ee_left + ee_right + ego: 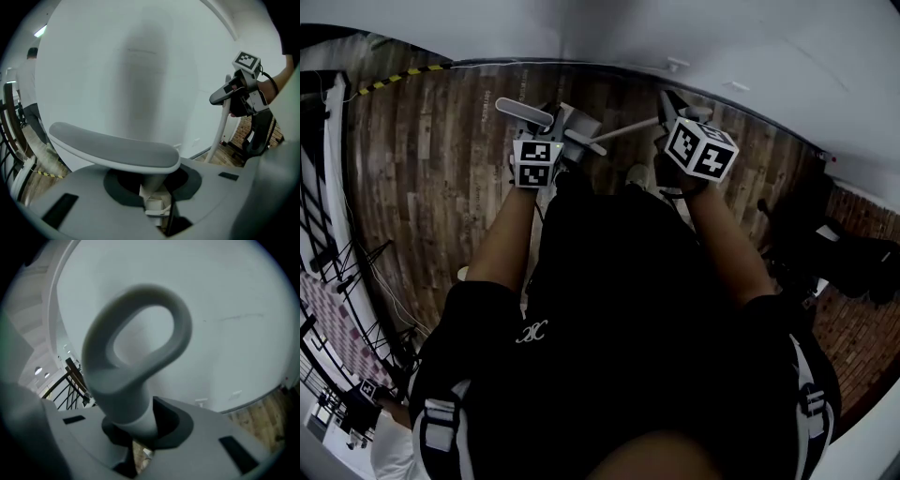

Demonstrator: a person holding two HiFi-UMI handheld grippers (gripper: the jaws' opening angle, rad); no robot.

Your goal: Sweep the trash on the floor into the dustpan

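The left gripper [152, 194] is clamping a flat-topped handle [112, 147], the right gripper [140, 437] a looped handle [136, 343], both gripping high, risking either tool swivelling mid-sweep.

The bare left forearm [502, 239] and right forearm [727, 234] reach forward and down, side by side. The left gripper [565, 129] is clamped on a flat grey dustpan handle [112, 145] — the right gripper [671, 112], beside it, grips a looped grey broom handle [136, 348].
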